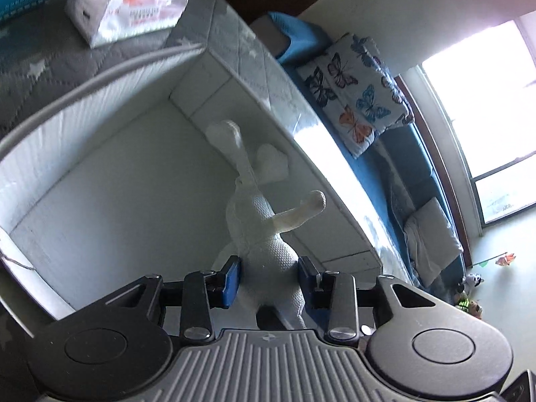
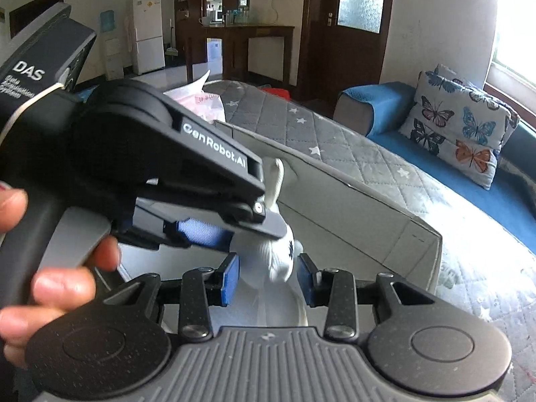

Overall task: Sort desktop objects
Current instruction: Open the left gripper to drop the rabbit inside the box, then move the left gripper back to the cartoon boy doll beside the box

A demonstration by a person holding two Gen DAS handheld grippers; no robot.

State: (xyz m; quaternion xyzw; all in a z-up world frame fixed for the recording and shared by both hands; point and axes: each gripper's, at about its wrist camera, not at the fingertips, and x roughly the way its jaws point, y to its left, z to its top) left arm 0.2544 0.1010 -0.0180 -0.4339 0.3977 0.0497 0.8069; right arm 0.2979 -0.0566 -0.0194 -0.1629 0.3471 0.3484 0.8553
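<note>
Plush toy (image 1: 264, 234), white and knitted-looking, is clamped between the blue pads (image 1: 231, 279) of the left gripper (image 1: 269, 279), which pinches its body from both sides with the long limbs sticking up toward 12 o'clock. It hangs over the white storage box (image 1: 100, 201), apart from the floor of it as far as I can tell.

From the right wrist view, the right gripper (image 2: 268, 278) sits with its jaws spread about as wide as the toy, pads flanking the toy's lower end. I honestly can't tell if they're touching it. The left gripper crosses in from 10 o'clock, with the person's hand (image 2: 50, 268) at 9 o'clock on the handle.

My guess is the step is dropping the toy into the box. To do it well: lower it toward the middle of the box, keep the limbs clear of the rim at 2 o'clock, and let go only once it's low, since soft stuff flops.

Readable text: "GenRobot.AI" on the left gripper, "DAS" on its housing (image 2: 30, 70), smaller lines beneath too blurry. A plastic-wrapped packet (image 1: 130, 3) on the grey star-print quilt (image 2: 335, 134) has red print I can't read.
</note>
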